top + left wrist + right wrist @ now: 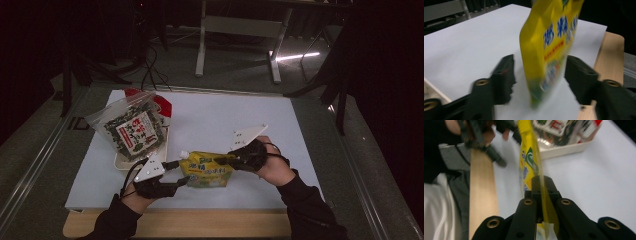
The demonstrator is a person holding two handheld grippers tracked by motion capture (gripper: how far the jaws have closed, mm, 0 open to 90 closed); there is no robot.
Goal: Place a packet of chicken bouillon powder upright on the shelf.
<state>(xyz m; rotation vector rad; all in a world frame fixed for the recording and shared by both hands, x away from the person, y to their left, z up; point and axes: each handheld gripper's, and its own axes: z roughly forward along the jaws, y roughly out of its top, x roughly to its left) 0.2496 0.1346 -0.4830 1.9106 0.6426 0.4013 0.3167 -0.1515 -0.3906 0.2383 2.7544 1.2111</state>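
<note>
One yellow spouted pouch lies near the front edge of the white table sheet. One shallow white tray sits at the sheet's left side and holds two bags: one clear seaweed bag and one red-and-white bag. Two grippers: left, right.

yellow pouch with blue lettering and white cap — upright on its edge, over the white sheet.
</note>
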